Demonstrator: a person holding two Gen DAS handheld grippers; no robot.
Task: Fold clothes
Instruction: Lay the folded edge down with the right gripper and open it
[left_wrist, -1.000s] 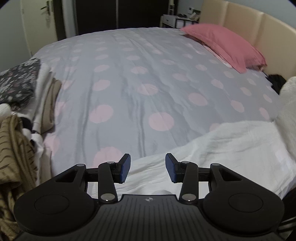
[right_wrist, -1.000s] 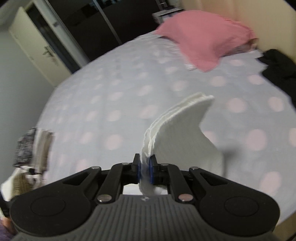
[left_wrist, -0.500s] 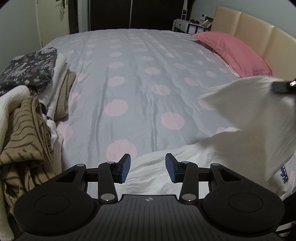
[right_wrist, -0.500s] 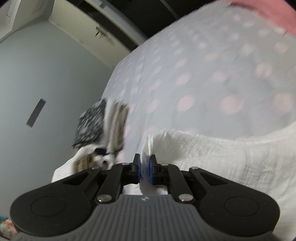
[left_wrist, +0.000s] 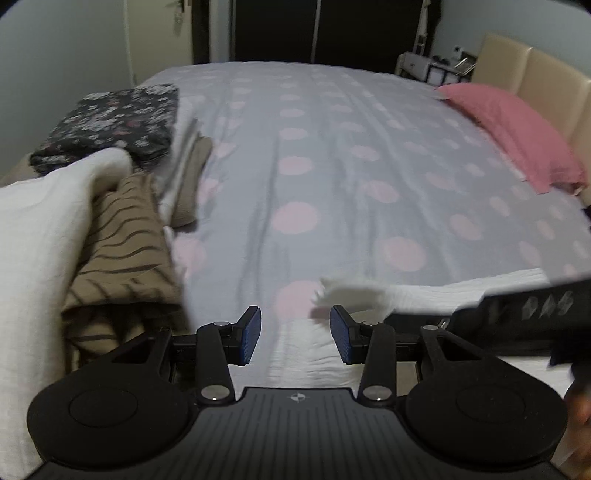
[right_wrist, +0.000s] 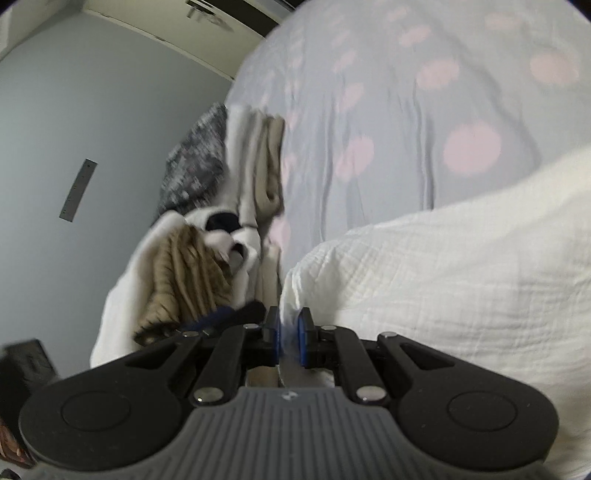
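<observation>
My right gripper (right_wrist: 289, 338) has its two blue pads pinched almost together on a corner of the white cloth (right_wrist: 443, 277), and the thin edge of the cloth sticks up between them. My left gripper (left_wrist: 294, 334) has its jaws wide apart with nothing in them; it hangs over the near edge of the bed (left_wrist: 332, 166). A second ago the right gripper held the corner high up, far over the bed, and the cloth stood up like a sail. Then it swung over to the left and came down, and now the corner sits low at the near left, close to the messy pile of clothes (left_wrist: 122, 251). I think this means one side of the cloth is being carried across the other, so a fold is on its way, but the corner is not let go. In the left view the cloth lies flat across the near right of the bed and a small white flap (left_wrist: 351, 291) pokes up just past my open jaws. The right gripper's black body (left_wrist: 524, 314) cuts in from the right there. It has some pale marks on its side, but they are too blurry for me to read. I see no other words or labels anywhere
</observation>
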